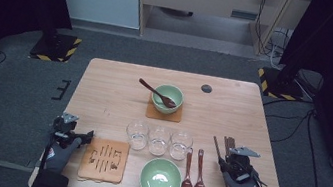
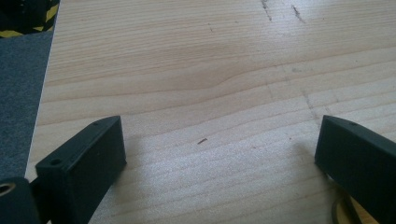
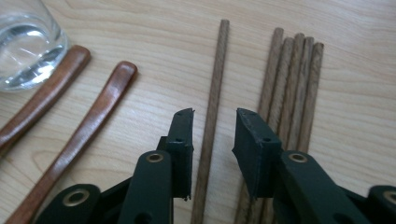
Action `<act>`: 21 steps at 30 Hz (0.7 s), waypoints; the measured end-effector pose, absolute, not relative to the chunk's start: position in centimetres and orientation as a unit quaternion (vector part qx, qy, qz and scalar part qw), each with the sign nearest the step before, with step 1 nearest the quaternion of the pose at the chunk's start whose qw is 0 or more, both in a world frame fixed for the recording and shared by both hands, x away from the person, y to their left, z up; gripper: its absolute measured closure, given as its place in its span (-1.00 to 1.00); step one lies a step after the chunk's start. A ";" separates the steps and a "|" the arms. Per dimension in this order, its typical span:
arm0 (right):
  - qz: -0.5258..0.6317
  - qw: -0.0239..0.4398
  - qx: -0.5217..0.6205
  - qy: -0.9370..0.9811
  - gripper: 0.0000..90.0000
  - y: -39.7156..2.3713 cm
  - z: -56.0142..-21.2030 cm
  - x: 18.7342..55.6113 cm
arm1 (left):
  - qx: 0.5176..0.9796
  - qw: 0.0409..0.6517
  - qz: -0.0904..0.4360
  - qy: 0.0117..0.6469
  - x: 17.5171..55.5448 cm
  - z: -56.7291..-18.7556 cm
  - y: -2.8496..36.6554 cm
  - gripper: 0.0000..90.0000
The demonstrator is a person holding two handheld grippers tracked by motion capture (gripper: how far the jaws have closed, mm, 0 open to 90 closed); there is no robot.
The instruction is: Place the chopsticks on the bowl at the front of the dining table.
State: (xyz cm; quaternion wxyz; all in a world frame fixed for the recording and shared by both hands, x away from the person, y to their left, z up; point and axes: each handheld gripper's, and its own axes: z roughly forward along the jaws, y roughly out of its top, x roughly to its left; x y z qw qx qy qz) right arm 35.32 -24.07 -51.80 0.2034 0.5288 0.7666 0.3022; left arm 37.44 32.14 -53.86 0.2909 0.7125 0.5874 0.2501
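Left claw (image 2: pixel 219 154) wide over bare worktop (image 2: pixel 187 70), beside the woven mat (image 1: pixel 104 159). Right claw (image 3: pixel 214 122) narrowed astride one lone chopstick (image 3: pixel 212 107), pads not yet touching; bundle of chopsticks (image 3: pixel 292 88) just beside. Thin, light, stiff, likely to roll: pinch mid-shaft, squarely.

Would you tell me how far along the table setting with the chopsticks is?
Done: the far bowl sits on its mat with a spoon. In hand: the right gripper straddles a single chopstick, not yet clamped. Left: the near bowl is off the mat; the left gripper is open.
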 end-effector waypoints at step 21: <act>0.285 0.192 0.527 0.777 0.76 -23.5 -52.5 34.9 | 0.713 0.291 0.250 0.587 37.4 -53.9 32.1 -0.99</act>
